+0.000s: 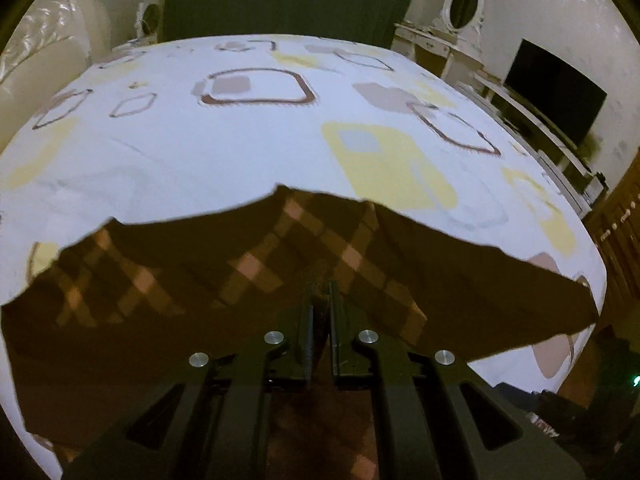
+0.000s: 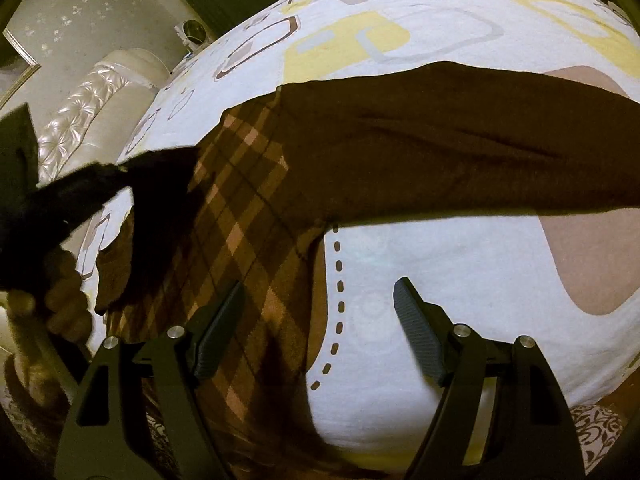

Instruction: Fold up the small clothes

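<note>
Meanwhile, the left gripper (image 1: 320, 300) pinched the brown plaid knitted garment (image 1: 248, 268) above the white patterned bedsheet (image 1: 248, 140); the right gripper (image 2: 320, 304) hovered, spread wide.

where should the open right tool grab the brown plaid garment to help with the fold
Probably the plaid hem edge just left of the right tool, where the brown plaid garment borders bare bedsheet. Come in sideways from the sheet side, sliding one finger under the edge. That border lies flat and exposed, and the left tool is shut on another part of the cloth, so the two grips should stay apart.
</note>
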Tool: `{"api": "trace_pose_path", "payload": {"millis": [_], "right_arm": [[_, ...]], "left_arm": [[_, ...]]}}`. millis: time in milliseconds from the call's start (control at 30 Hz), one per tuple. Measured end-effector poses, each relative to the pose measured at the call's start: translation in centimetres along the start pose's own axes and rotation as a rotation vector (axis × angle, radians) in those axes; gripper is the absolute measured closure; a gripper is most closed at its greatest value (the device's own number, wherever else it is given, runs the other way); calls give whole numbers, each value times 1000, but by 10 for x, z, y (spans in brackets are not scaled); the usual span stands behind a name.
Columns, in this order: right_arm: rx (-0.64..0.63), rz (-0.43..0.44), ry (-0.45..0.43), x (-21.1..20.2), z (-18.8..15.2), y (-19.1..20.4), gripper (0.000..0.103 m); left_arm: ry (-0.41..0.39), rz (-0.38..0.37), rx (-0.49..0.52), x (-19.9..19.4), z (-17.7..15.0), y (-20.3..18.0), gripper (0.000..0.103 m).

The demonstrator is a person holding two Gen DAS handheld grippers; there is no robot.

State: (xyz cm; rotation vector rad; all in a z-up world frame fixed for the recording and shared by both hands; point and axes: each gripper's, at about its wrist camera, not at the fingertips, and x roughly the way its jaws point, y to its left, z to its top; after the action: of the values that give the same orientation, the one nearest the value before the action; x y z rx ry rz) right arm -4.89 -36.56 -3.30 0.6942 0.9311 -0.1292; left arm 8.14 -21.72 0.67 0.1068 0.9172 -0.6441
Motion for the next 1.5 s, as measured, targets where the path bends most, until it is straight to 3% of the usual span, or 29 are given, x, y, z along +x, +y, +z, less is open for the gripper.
{"api": "trace_pose_path", "payload": {"millis": [67, 133, 267, 300, 400, 600, 633, 700, 767, 900, 1033, 1133, 1200, 1267, 1333, 1500], "right_arm": [[1, 2, 0, 0, 0, 0, 26], [0, 3, 1, 0, 0, 0, 26], [5, 8, 3, -2, 2, -1, 26], [8, 9, 3, -3, 3, -1, 26], [19, 29, -25, -14, 10, 1, 26], [15, 120, -60, -23, 33, 18, 27], [31, 156, -48, -14, 40, 21, 29], [54, 221, -6, 9, 52, 28, 44], [76, 254, 44, 33, 61, 36, 53], [143, 307, 151, 83, 71, 49, 55], [135, 298, 180, 101, 69, 59, 57], [122, 299, 192, 103, 69, 66, 74], [94, 283, 219, 108, 68, 73, 91], [71, 268, 238, 114, 69, 79, 97], [56, 268, 215, 108, 73, 84, 98], [3, 315, 29, 47, 89, 86, 98]], "left_arm": [[1, 5, 32, 3, -7, -5, 83], [-30, 19, 70, -3, -17, -8, 56], [-89, 26, 80, -25, -27, 1, 40], [-104, 22, 59, -35, -31, 9, 33], [-142, 31, -26, -64, -48, 45, 27], [-165, 163, -155, -98, -91, 121, 26], [-169, 185, -180, -101, -98, 133, 26], [-163, 215, -241, -105, -109, 156, 26], [-150, 242, -296, -107, -120, 177, 26], [-128, 261, -390, -108, -138, 204, 26], [-124, 270, -446, -109, -147, 221, 26], [-122, 269, -469, -109, -149, 227, 26], [-115, 272, -474, -107, -150, 227, 26], [-106, 272, -482, -105, -153, 229, 26], [-98, 273, -497, -105, -155, 232, 26], [-105, 272, -523, -109, -157, 239, 26]]}}
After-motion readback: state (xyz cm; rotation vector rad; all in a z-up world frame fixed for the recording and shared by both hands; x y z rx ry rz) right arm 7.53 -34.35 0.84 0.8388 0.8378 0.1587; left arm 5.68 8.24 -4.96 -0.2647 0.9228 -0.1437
